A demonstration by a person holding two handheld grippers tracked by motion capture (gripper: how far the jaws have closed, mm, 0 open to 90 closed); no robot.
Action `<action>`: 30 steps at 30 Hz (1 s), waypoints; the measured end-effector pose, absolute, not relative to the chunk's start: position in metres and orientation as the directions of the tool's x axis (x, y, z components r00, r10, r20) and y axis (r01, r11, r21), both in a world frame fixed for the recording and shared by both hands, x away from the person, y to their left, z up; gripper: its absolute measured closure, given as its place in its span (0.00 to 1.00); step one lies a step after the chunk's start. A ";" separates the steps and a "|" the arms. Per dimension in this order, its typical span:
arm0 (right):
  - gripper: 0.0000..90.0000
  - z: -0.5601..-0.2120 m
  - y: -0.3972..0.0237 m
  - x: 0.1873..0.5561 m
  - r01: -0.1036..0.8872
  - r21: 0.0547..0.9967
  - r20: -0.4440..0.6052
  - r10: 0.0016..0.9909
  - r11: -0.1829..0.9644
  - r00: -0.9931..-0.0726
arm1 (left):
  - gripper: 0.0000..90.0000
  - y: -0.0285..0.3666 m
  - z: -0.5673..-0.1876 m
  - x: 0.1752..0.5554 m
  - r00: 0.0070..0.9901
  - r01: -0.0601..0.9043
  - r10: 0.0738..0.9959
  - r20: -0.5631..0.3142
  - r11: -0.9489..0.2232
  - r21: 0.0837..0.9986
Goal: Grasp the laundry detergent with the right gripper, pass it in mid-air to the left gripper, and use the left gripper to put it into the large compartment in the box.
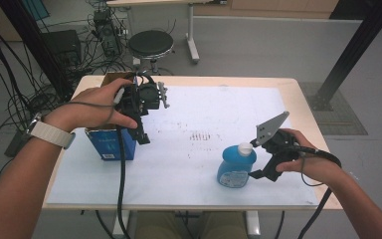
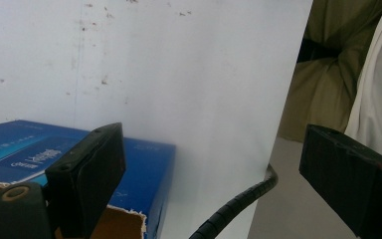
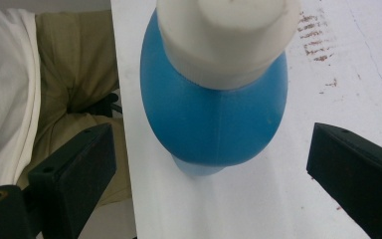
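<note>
Standing upright on the white table covering [image 1: 189, 164], near the front edge on the person's right, the blue rounded plastic bottle with a white screw cap [image 1: 236, 167] is the item in hand; the right gripper [image 3: 209, 169] is held just beside and above it, jaws spread wide, with the bottle's belly seen between them but untouched by either pad. The bottle is judged moderately heavy if filled, which cannot be told from its opaque wall; the wall is smooth and likely slippery, and thin enough to yield under a hard squeeze. The belly is bulbous and tapers, so a grip there is expected to slide; a hold at the neck just under the cap [image 3: 226, 40], or across the flatter sides low on the body, is recommended; the cap is stiff and offers a ledge against slipping. The left gripper [image 1: 142, 132] is held over the open blue cardboard box [image 1: 110, 142] at the left of the table, jaws apart and clamped on nothing; the box wall is light, torn at the flap [image 2: 124, 219] and easily crushed.
</note>
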State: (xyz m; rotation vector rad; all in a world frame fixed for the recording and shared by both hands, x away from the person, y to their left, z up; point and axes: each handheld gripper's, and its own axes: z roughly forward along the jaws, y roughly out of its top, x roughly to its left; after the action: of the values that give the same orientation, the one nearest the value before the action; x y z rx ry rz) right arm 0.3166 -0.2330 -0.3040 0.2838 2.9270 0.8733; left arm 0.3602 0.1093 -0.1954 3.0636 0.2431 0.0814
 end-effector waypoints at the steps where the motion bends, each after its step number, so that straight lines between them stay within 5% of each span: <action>1: 0.06 -0.305 -0.233 0.317 0.147 0.552 -0.022 0.191 0.821 -0.981 | 0.13 0.109 -0.196 0.360 0.986 0.156 0.160 0.048 -0.985 0.070; 30: 0.05 -0.317 -0.236 0.315 0.161 0.594 -0.021 0.215 0.788 -0.976 | 0.13 0.110 -0.198 0.360 0.986 0.158 0.161 0.044 -0.985 0.073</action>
State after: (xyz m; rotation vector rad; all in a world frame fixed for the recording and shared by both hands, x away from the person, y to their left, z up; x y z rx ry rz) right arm 0.3155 -0.2358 -0.3170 0.3045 2.8875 0.9464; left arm 0.3600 0.1098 -0.1979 3.0614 0.2465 0.0767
